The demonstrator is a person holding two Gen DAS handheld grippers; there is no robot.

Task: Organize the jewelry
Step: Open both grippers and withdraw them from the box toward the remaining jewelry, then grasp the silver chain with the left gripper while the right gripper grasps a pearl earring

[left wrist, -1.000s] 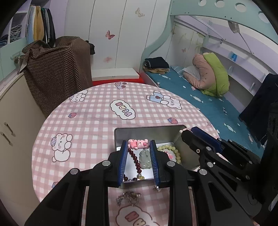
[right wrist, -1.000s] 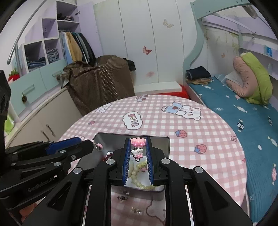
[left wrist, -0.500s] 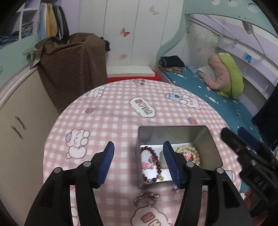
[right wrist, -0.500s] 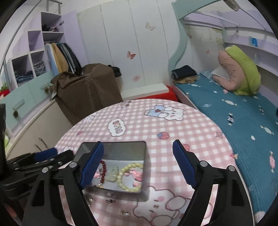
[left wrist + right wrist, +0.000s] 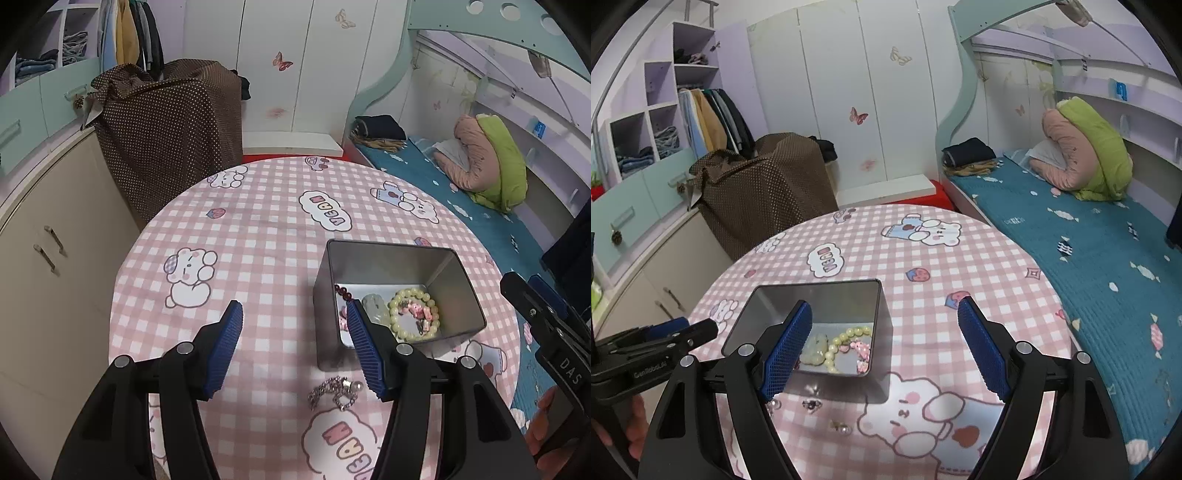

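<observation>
- 2 claws are in view, 1 per hand. The left claw (image 5: 293, 345) is spread with nothing between its 2 blue pads; its right finger crosses in front of the tin's near-left corner, and whether it touches the tin cannot be told.
- The right claw (image 5: 884, 347) is spread wider and holds nothing; its left pad overlaps the tin's open mouth in the right wrist view, while its right pad hangs over bare cloth.
- 1 silver chain (image 5: 334, 391) lies loose on the bench (image 5: 258, 236), just in front of the tin, between the left claw's fingers and nearer the right one.
- From the right wrist, at least 3 small pieces (image 5: 812, 404) lie on the cloth in front of the tin; they are too small to name.
- 1 open metal tin (image 5: 458, 280) stands on the pink checked cloth, right of centre in the left wrist view.
- Inside the tin: 1 dark red bead bracelet (image 5: 343, 293) at the left, 1 pale green pendant (image 5: 375, 306) in the middle, and 1 light yellow-green bead bracelet (image 5: 413, 314) at the right, with pink charms (image 5: 415, 310) inside its ring.
- Beyond the bench are 1 brown dotted cover (image 5: 166, 129) draped over something, and 1 bed (image 5: 1089, 236) with a teal sheet.
</observation>
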